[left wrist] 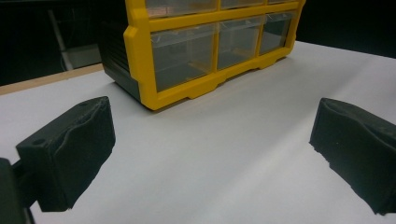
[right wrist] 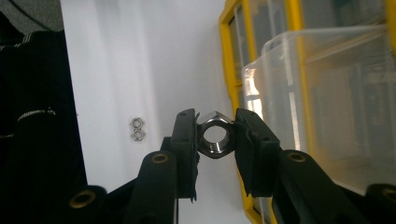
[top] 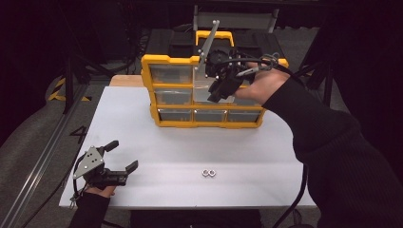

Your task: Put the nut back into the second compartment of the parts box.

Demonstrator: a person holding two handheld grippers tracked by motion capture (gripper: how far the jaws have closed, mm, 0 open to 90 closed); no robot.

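A yellow drawer cabinet point(top: 205, 90) with clear drawers stands at the back of the white table point(top: 157, 142). My right gripper point(top: 219, 92) is up in front of its middle row, shut on a steel hex nut point(right wrist: 215, 135). A clear drawer point(right wrist: 327, 102) pulled out of the cabinet lies right beside the nut in the right gripper view. Two more nuts point(top: 208, 173) lie together on the table near the front edge; the same pair point(right wrist: 137, 129) is seen far below the right gripper. My left gripper point(top: 122, 156) rests open at the front left, its pads point(left wrist: 70, 154) wide apart over bare table.
The cabinet's bottom row of drawers point(left wrist: 215, 46) faces my left gripper. A dark sleeve point(top: 332, 152) reaches across the right side of the table. A wooden board edge point(top: 126, 80) shows behind the table at the left.
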